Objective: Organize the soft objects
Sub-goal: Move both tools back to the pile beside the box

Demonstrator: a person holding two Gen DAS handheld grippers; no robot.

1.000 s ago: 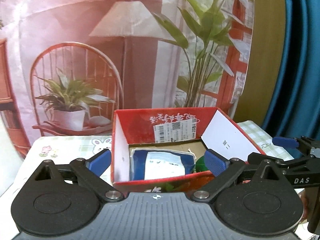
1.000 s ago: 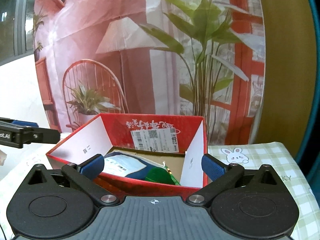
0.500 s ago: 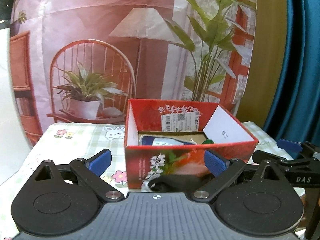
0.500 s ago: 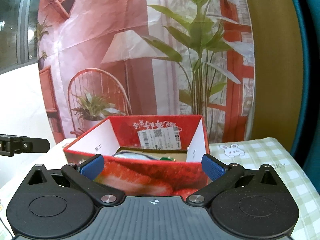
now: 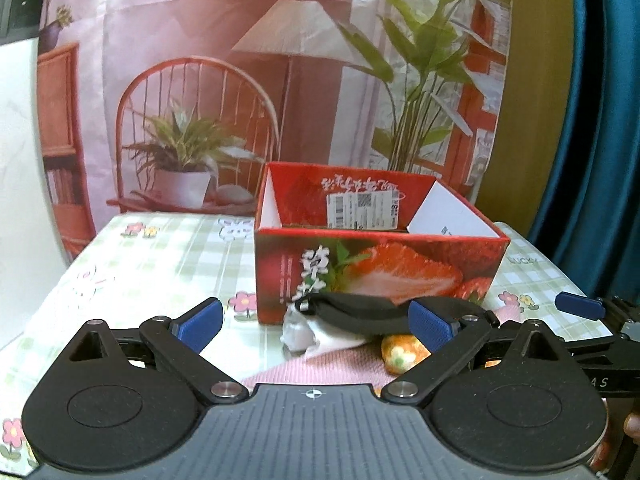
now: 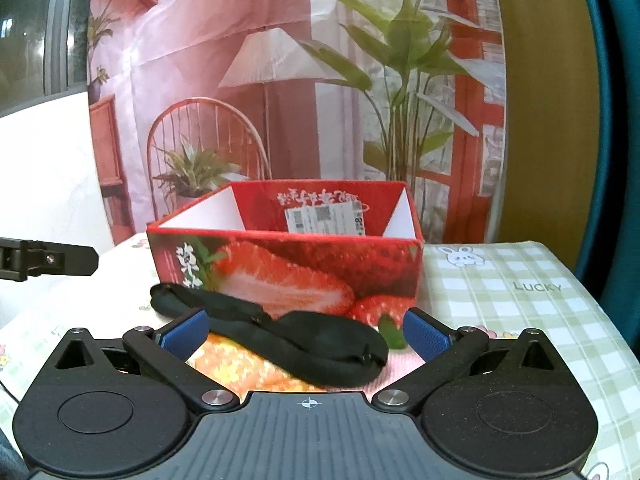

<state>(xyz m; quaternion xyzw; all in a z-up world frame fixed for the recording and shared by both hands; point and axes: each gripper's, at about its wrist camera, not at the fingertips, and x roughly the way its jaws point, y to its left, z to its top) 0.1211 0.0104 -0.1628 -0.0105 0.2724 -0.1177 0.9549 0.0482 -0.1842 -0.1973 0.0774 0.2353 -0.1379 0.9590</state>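
Your table (image 5: 168, 252), covered in a green-checked cloth with flowers and rabbits, carries the red strawberry-printed cardboard box (image 5: 380, 268), open at the top. Just in front of the box lies the soft pile: a pink knitted cloth (image 5: 320, 368), a black padded eye mask (image 6: 280, 336) draped on top, an orange flower-patterned soft piece (image 5: 400, 354) and a crumpled white item (image 5: 300, 332).

Your left tool (image 5: 316, 322) stands with fingers apart and nothing between them; your right tool (image 6: 306, 334) is likewise spread wide and empty, low over the mask.

The likely trouble: the mask lies across the other pieces, so closing on it may drag the orange piece or pink cloth along, or catch only its strap and let it slip. The box looks light, so a nudge could shove it back.

The left view shows the white item and your right tool's fingers at its edge; the right view hides the white item but shows the mask's whole length.
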